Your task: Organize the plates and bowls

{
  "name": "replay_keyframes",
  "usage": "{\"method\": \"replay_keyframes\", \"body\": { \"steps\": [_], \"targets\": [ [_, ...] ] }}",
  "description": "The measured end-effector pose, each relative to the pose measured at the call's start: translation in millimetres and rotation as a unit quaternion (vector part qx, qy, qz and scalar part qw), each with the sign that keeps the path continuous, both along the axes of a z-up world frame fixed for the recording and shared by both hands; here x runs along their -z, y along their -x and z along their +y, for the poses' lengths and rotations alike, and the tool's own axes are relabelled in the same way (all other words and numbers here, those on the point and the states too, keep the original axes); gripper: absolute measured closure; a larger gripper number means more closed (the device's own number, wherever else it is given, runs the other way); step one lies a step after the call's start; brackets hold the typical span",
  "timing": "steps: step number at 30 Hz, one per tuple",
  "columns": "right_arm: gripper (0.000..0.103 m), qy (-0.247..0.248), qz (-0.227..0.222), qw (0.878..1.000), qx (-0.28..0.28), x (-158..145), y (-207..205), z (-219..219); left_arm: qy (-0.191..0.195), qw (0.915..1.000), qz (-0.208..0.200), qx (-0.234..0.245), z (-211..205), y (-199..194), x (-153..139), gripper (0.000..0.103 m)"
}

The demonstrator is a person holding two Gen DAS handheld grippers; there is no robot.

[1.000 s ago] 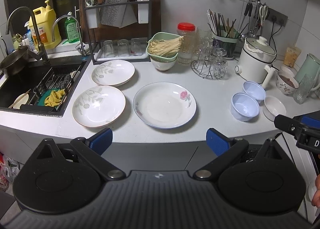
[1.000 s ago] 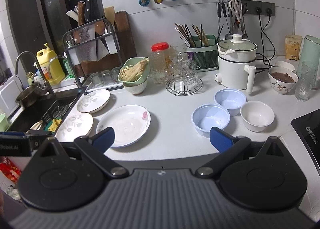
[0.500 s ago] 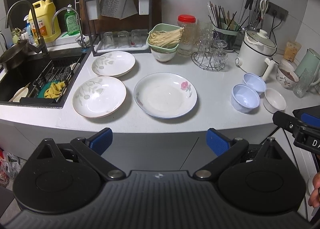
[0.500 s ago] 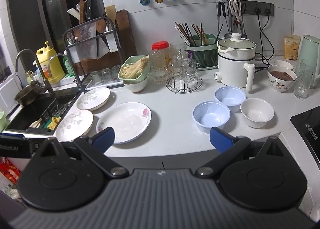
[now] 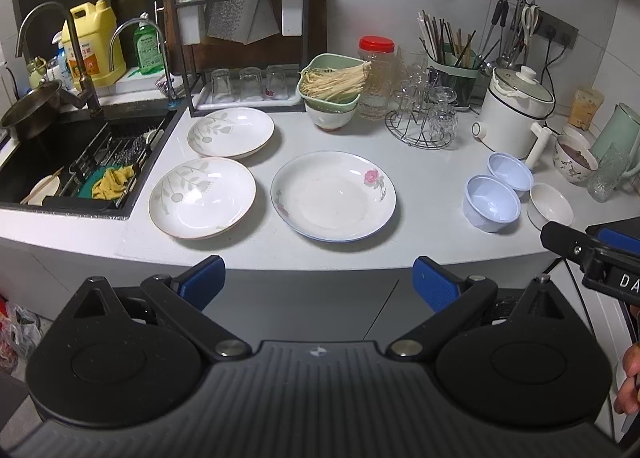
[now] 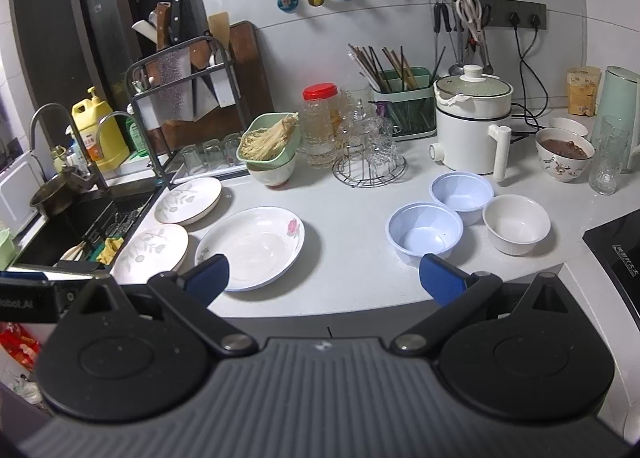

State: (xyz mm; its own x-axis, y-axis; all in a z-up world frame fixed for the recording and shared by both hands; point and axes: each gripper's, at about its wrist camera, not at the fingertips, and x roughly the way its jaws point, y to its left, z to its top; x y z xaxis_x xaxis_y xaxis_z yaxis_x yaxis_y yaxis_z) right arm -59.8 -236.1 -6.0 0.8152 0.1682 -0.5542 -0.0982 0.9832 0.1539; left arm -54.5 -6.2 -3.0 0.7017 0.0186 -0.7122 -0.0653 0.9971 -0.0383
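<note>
I hold both grippers back off the front edge of the white counter (image 5: 420, 194), and neither touches anything. My left gripper (image 5: 318, 284) stands wide, nothing between its blue pads, and my right gripper (image 6: 324, 278) is spread just as wide and equally bare. I count three plates on the left half of the counter, all lying flat and apart from one another: two leaf-patterned plates, the far one (image 5: 231, 132) just in front of the black dish rack (image 5: 240, 38) and the near one (image 5: 202, 197) beside the sink (image 5: 80, 162), plus one larger rose plate (image 5: 333, 195) in the middle. To the right I count three small empty bowls clustered together: two pale blue bowls, near (image 6: 424, 232) and far (image 6: 461, 191), which appear to touch, and one white bowl (image 6: 516, 223) just beside them. Behind those stands a white electric pot (image 6: 472, 126). Two faucets rise over the sink.
</note>
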Motion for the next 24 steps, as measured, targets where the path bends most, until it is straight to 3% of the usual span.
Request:
{"method": "replay_keyframes", "body": {
  "steps": [24],
  "targets": [
    [0.000,-0.002,0.003,1.000,-0.021,3,-6,5,-0.006,0.9999,0.006,-0.013,2,5,0,0.002]
  ]
}}
